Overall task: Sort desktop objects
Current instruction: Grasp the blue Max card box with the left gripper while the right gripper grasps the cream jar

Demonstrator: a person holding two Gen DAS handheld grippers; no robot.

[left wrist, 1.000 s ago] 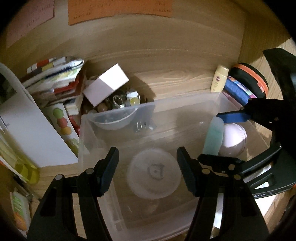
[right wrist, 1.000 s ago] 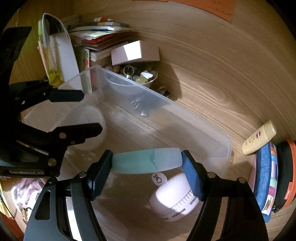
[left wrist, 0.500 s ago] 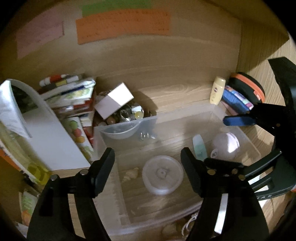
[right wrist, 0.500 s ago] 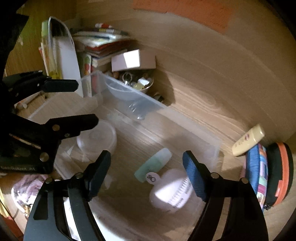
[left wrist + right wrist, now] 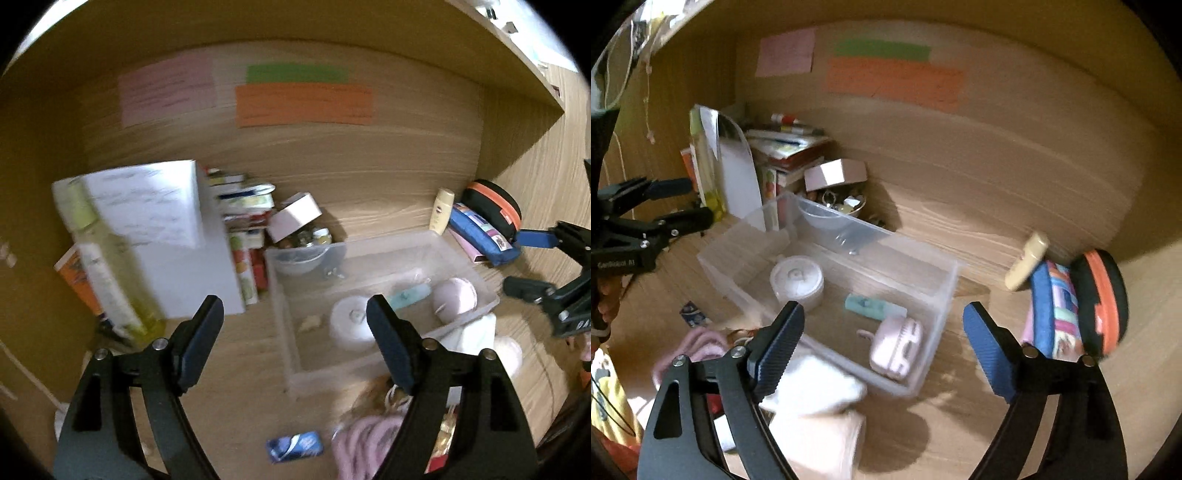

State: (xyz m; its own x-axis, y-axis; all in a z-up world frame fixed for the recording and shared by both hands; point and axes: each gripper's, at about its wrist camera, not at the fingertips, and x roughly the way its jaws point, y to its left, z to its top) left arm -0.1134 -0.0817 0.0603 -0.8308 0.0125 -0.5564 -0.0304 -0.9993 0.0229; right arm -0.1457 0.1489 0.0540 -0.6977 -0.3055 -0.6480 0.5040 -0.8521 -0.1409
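A clear plastic bin (image 5: 373, 365) (image 5: 945, 291) sits on the wooden desk. In it lie a mint green tube (image 5: 410, 295) (image 5: 873, 307), a round white lidded jar (image 5: 349, 323) (image 5: 796, 280) and a pink round device (image 5: 455, 297) (image 5: 895, 347). My left gripper (image 5: 295, 343) is open and empty, high above the desk in front of the bin's left end. My right gripper (image 5: 882, 350) is open and empty, above the bin's near right corner. It shows at the right edge of the left wrist view (image 5: 532, 262).
Books, a white folder (image 5: 173, 236) and a bowl of trinkets under a small white box (image 5: 295, 216) stand behind the bin. A cream bottle (image 5: 1027, 260), blue pencil case (image 5: 1056, 310) and black-orange case (image 5: 1102, 302) lie right. A blue packet (image 5: 293, 446), pink cord and white cloth (image 5: 812, 384) lie in front.
My right gripper opened and dropped the mint green tube into the bin. Both grippers then pulled up and back from the bin.
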